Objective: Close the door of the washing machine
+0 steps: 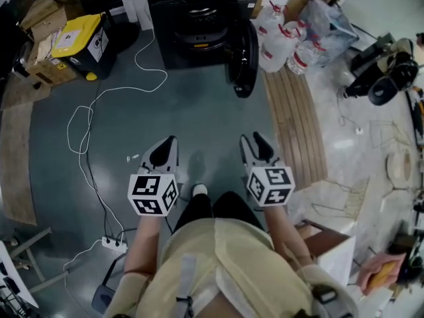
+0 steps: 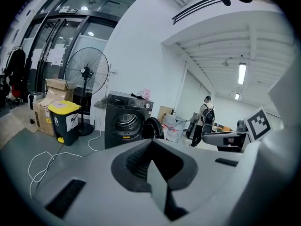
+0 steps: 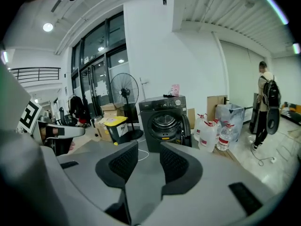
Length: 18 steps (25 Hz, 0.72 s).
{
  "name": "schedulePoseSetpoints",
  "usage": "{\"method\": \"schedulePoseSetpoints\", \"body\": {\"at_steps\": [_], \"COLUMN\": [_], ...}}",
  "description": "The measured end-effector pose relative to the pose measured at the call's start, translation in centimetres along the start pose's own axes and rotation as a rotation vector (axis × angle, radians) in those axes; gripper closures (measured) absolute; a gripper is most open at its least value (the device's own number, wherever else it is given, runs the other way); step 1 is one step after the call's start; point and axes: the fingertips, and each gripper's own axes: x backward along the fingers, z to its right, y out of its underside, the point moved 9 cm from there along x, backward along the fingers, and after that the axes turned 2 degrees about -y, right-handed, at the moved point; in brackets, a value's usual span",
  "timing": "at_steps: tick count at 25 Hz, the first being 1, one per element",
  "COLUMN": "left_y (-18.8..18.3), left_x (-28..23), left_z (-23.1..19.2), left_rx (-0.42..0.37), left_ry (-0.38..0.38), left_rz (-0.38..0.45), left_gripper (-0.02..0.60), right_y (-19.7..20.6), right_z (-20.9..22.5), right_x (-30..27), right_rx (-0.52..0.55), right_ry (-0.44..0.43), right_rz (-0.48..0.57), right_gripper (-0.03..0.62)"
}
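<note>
A black front-loading washing machine (image 1: pixel 192 18) stands at the far side of the grey floor. Its round door (image 1: pixel 244 58) hangs open, swung out to the right. The machine (image 2: pixel 126 121) and its door (image 2: pixel 153 128) show ahead in the left gripper view, and the machine (image 3: pixel 164 119) with its door (image 3: pixel 187 125) shows again in the right gripper view. Both grippers are held in front of the person, well short of the machine. My left gripper (image 1: pixel 168 142) (image 2: pixel 151 166) has its pads together with nothing held. My right gripper (image 1: pixel 254 141) (image 3: pixel 143 161) is open and empty.
A yellow-lidded bin (image 1: pixel 83 42) and cardboard boxes sit left of the machine. A white cable (image 1: pixel 99 111) loops across the floor to a power strip (image 1: pixel 112 245). Water bottles (image 1: pixel 281 42) and wooden boards (image 1: pixel 298 124) lie to the right. A person with a backpack (image 3: pixel 267 102) stands far right.
</note>
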Motion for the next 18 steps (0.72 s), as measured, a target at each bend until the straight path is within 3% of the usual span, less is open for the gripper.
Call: {"method": "schedulePoseSetpoints", "body": {"at_steps": [10, 18], "left_y": [-0.8, -3.6], "left_x": [-6.9, -14.1], "left_z": [-2.7, -3.8], "left_rx": [0.037, 0.033], "left_ry": [0.019, 0.013], "left_rz": [-0.013, 0.030], "left_gripper": [0.578, 0.578], "right_y": [-1.8, -3.2], "right_z": [3.1, 7.8], "right_x": [-3.9, -12.0], "right_rx": [0.035, 0.062], "right_ry": [0.054, 0.055], "right_rz": [-0.050, -0.052], "right_gripper": [0.467, 0.467]}}
